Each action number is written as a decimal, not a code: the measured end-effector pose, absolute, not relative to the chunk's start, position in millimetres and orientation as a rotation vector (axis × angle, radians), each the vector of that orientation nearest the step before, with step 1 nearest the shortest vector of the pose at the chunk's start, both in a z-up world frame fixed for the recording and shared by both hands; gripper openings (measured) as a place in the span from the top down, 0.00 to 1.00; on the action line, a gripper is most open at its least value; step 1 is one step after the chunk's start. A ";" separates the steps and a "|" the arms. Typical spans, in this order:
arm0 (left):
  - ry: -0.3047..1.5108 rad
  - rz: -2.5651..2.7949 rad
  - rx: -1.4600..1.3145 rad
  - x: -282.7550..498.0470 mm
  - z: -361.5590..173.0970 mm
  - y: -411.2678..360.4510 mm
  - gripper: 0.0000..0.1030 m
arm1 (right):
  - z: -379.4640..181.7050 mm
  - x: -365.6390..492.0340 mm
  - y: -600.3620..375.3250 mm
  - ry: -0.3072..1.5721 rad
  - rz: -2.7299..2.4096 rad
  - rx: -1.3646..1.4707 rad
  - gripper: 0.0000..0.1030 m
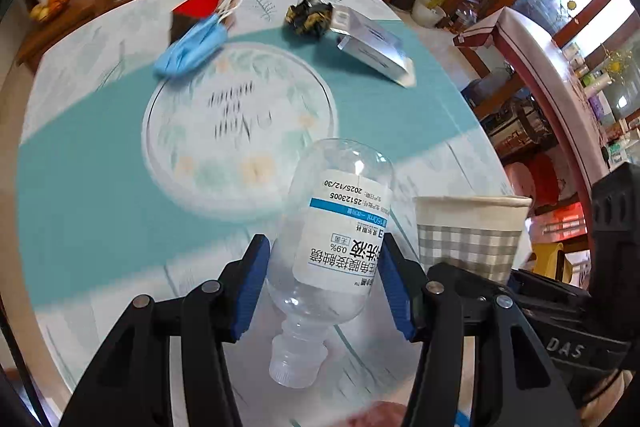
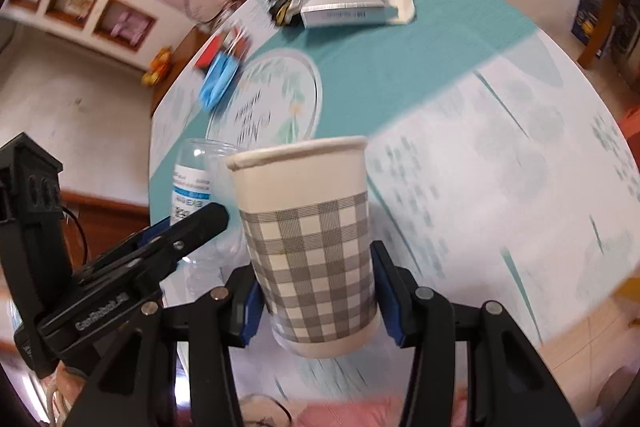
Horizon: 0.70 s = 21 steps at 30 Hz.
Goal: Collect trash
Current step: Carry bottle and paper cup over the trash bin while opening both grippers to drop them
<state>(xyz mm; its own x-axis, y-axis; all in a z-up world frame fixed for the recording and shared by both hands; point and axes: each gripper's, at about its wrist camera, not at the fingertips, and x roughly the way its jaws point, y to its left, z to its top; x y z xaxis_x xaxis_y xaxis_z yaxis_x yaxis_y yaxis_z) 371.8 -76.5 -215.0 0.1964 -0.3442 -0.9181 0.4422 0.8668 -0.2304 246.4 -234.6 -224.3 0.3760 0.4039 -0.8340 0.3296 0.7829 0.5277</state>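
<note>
Above the round table (image 1: 100, 187), the left gripper (image 1: 324, 283) clamps a clear plastic bottle (image 1: 332, 247) across its labelled middle, cap end hanging back toward the camera. Just to its right, the right gripper (image 2: 316, 291) squeezes a checked paper cup (image 2: 312, 247) near its base, upright. Ahead of both lie a blue face mask (image 1: 188, 47), a crumpled wrapper (image 1: 308, 15) and a silver carton (image 1: 372, 43). The smooth, cap-heavy bottle could pivot or slip between the pads; the thin cup could buckle or knock the bottle.

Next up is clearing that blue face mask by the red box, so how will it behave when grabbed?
The blue face mask looks crumpled and soft, so it will likely flop and sag. Probably very light. Its white ear loops trail loose and might snag the red box.
</note>
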 end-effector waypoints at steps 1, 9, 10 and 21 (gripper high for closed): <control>1.245 -0.532 0.082 350.8 -211.0 -73.2 0.48 | -223.9 234.6 -235.2 1.222 0.074 0.705 0.53; 1.184 -0.415 -0.054 221.0 -200.6 -57.2 0.48 | -213.5 127.8 -238.2 1.251 0.220 0.565 0.53; 1.178 -0.408 -0.063 204.1 -201.0 -56.2 0.48 | -214.0 118.0 -239.2 1.253 0.224 0.561 0.53; 1.249 -0.395 -0.065 93.9 -252.7 -46.8 0.48 | -277.2 28.6 -223.1 1.336 0.228 0.528 0.53</control>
<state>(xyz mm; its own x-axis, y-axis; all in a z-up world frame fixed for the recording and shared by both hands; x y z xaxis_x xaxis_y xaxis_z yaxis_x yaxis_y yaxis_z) 93.9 -46.8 -252.7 0.2577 -0.3264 -0.9094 0.2563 0.9306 -0.2614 28.6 -223.1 -277.2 0.2327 0.4508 -0.8617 0.1387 0.8616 0.4882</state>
